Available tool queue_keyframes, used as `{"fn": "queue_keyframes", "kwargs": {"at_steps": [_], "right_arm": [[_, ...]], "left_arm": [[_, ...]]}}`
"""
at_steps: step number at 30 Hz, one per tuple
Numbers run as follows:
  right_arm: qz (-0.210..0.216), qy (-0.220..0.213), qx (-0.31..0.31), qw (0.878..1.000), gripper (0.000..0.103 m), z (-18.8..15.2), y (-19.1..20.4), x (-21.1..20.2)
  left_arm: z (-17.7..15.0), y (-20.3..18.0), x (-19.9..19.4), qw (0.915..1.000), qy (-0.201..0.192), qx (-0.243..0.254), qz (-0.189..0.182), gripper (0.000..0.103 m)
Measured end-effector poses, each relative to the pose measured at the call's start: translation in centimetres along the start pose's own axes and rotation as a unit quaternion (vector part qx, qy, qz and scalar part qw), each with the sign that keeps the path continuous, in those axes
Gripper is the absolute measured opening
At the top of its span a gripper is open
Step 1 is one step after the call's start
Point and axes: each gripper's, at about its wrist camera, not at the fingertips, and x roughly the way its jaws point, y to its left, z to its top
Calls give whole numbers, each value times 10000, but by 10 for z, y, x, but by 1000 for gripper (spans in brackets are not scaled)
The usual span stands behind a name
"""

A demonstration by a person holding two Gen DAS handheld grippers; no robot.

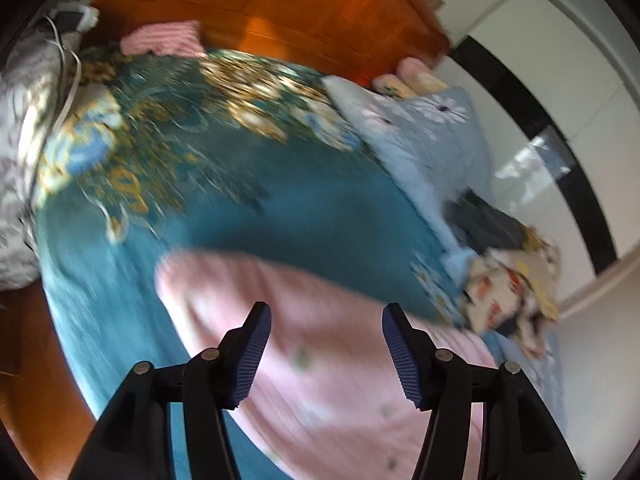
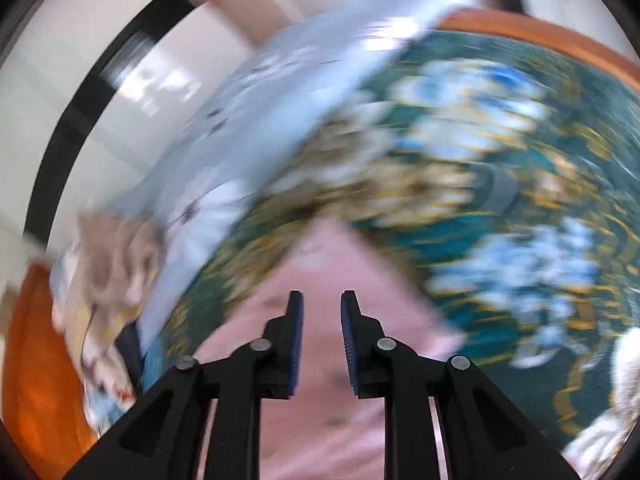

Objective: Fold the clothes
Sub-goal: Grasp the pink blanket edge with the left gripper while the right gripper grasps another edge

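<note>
1. Left gripper [image 1: 326,354]: released, jaws standing well apart, blue ribbed pads [image 1: 400,354] facing each other with nothing pinched between them.
2. Beneath and beyond that gap: a pink garment [image 1: 320,304], spread flat on the bed, its rounded far edge reaching out over the teal floral bedspread [image 1: 248,184].
3. Right gripper [image 2: 321,338]: jaws parted by a narrow gap, also released, no cloth caught between the pads [image 2: 297,336].
4. In the right wrist view: the same pink garment [image 2: 332,264] lying under and ahead of the fingers, one corner of it pointing away toward the flowered part of the bedspread [image 2: 500,184]. Heavily smeared by motion, so no finer detail of the fabric readable.
5. On the far side of the bed from the left gripper: a pale blue quilt [image 1: 420,140] with white daisies, lying along the bedspread's edge.
6. On that quilt, near the pink garment's right end: a crumpled pile of clothes [image 1: 508,280], dark pieces behind, cream printed cloth in front.
7. At the head of the bed: an orange wooden headboard [image 1: 320,12], with a pink striped folded item [image 1: 168,38] just in front of it.
8. At the left edge: grey patterned bedding [image 1: 24,120] crossed by a white cable [image 1: 66,76].
</note>
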Motion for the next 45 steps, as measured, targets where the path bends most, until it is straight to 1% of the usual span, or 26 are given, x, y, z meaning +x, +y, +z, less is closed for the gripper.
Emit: {"fn": "queue_keyframes", "kwargs": {"at_steps": [1,2,3,4,5,6,8,10,11,13,14,16,18,20,22,24,27,30,33,34,35,39,41,43,44,45], "right_arm": [[207,127,-243,9994,31,-6,25,8],[403,261,-474,9977,36,-13,49,17],[658,456,-758,9939,41,-24,79,29],[945,681,-1069,9874,43,-37,111,42],[1191,905,-1335,9797,43,-51,139,53],[1439,1169,-1605,9695,43,-66,168,66],[1886,1745,-2140,9424,43,-105,230,95],[2114,2393,-2767,9063,43,-155,292,124],[2172,2634,-3047,8892,43,-176,314,134],[2148,2919,-3772,8523,43,-222,360,153],[2086,2992,-4071,8374,43,-239,376,161],[1892,3074,-4572,8128,43,-268,403,178],[1711,3198,-4877,7941,43,-284,417,194],[1536,3322,-5240,7690,43,-297,422,205],[1444,3429,-5542,7446,43,-303,418,214],[1448,3641,-5628,7278,44,-306,407,218],[1598,3746,-5645,7180,44,-304,391,214],[1756,3802,-5665,7097,44,-303,377,208],[1786,3709,-5777,7048,44,-302,374,201],[1743,3638,-5840,7044,49,-304,377,201],[1702,3592,-5895,7032,59,-306,380,203],[1636,3593,-6056,6909,59,-317,382,202],[1685,3629,-6110,6831,59,-316,377,195],[1744,3631,-6173,6758,59,-314,367,185],[1756,3598,-6206,6742,59,-314,362,181],[1753,3562,-6211,6758,59,-314,358,178]], "left_arm": [[10,6,4,9999,-26,-48,133,62],[15,14,7,9994,-33,-156,292,62],[16,27,10,9982,-39,-386,452,62],[14,38,13,9968,-50,-614,519,62],[10,46,15,9954,-58,-814,500,62],[3,57,18,9936,-25,-1037,439,62],[-7,71,21,9914,55,-1258,344,62],[-13,79,23,9895,123,-1420,256,62],[-15,83,24,9883,157,-1501,212,62],[-19,87,26,9856,239,-1671,47,62],[-20,88,27,9845,265,-1736,-9,62],[-17,89,27,9835,277,-1785,-101,61],[-15,87,26,9827,274,-1816,-222,61],[-14,87,25,9806,264,-1898,-405,60],[-17,89,26,9776,318,-2011,-532,58],[-22,91,29,9753,415,-2079,-617,57],[-32,89,32,9743,506,-2079,-705,57],[-36,81,33,9770,494,-1926,-777,57],[-35,73,33,9796,487,-1774,-812,57],[-33,71,33,9805,493,-1722,-809,57],[-31,67,33,9815,508,-1664,-796,57],[-32,55,32,9851,579,-1425,-773,57],[-36,53,30,9861,589,-1349,-769,52],[-40,55,30,9862,596,-1351,-751,40],[-43,55,30,9860,595,-1364,-752,35],[-45,55,32,9857,606,-1379,-760,32]]}}
